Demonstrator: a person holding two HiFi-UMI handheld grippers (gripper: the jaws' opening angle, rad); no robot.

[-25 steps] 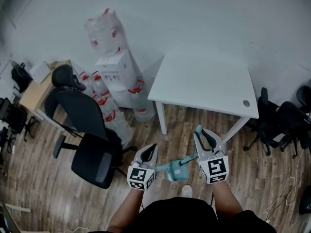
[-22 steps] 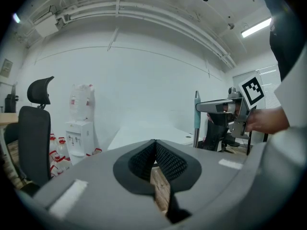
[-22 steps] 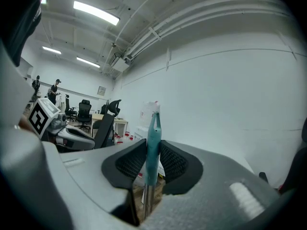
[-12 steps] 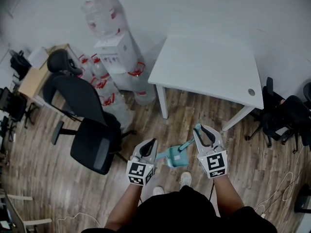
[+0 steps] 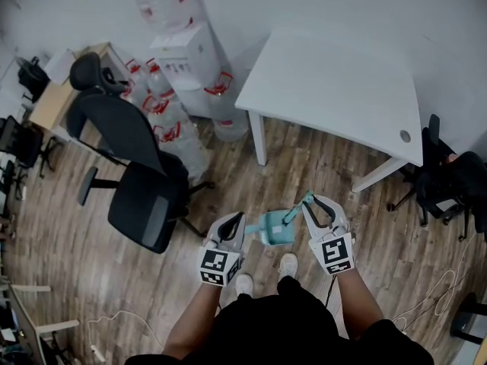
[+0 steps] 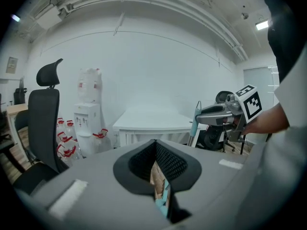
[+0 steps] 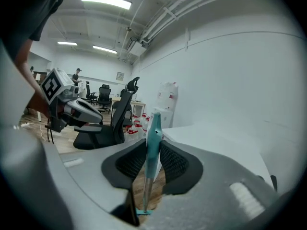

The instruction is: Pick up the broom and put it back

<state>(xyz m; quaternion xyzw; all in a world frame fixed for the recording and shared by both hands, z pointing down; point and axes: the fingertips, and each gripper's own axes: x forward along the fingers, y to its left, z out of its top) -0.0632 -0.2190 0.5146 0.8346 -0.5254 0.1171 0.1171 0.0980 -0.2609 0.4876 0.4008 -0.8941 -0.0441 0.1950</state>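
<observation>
Head view: over a wooden floor (image 5: 91,265), the right gripper (image 5: 314,206) clamps a teal broom (image 5: 275,228); the left gripper (image 5: 234,220) is just beside the broom's head.
Left gripper view: the jaw tips are together, holding nothing.
Right gripper view: the jaws squeeze the handle, which stands nearly upright, tip up, shaft running floorward.

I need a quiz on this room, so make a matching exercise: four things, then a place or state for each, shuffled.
1 teal broom handle
2 office chair
3 white table
4 water dispenser

A by the wall, bottles at its foot
B clamped in the right gripper
C black, on a wheeled base
D bare top, hole near one corner

Pairs: 1-B, 2-C, 3-D, 4-A
</observation>
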